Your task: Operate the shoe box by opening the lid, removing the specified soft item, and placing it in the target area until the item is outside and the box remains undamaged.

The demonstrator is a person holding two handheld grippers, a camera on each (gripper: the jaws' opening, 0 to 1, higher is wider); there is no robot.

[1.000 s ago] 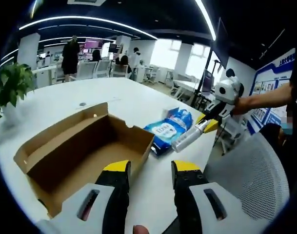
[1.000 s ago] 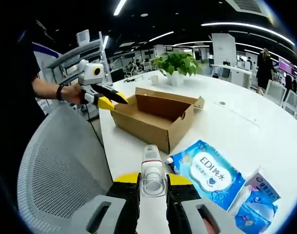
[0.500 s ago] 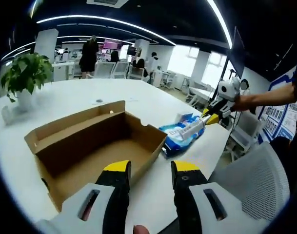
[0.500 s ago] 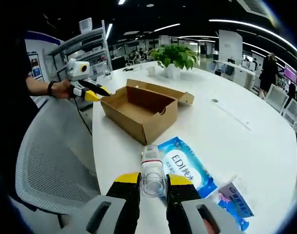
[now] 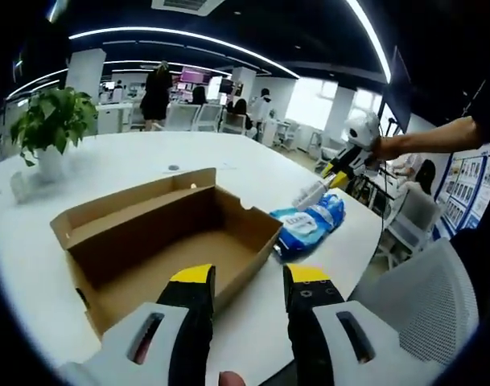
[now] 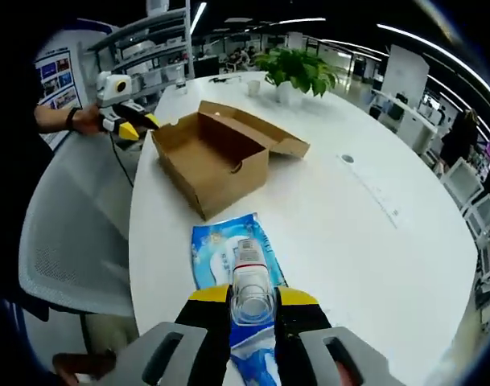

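Note:
The open brown shoe box (image 5: 160, 241) lies empty on the white table (image 5: 116, 169), just ahead of my left gripper (image 5: 250, 280), whose jaws stand open with nothing between them. A blue soft pack (image 5: 309, 227) rests beside the box's right end. My right gripper (image 5: 347, 159) hovers above that pack, held by a hand. In the right gripper view, my right gripper (image 6: 251, 296) is shut on a clear plastic bottle (image 6: 250, 273) above the blue pack (image 6: 224, 256). The box (image 6: 216, 157) sits farther off, lid flap folded back, with the left gripper (image 6: 124, 119) at its far end.
A potted plant (image 5: 51, 121) stands at the table's far left. A grey mesh chair (image 6: 67, 233) is pushed against the table edge beside the box. A second blue pack (image 6: 249, 362) lies under my right jaws. People and desks fill the background.
My right gripper has lifted up and away from the table with the bottle still in it, so its view now looks down from higher. The left gripper stays open near the box.

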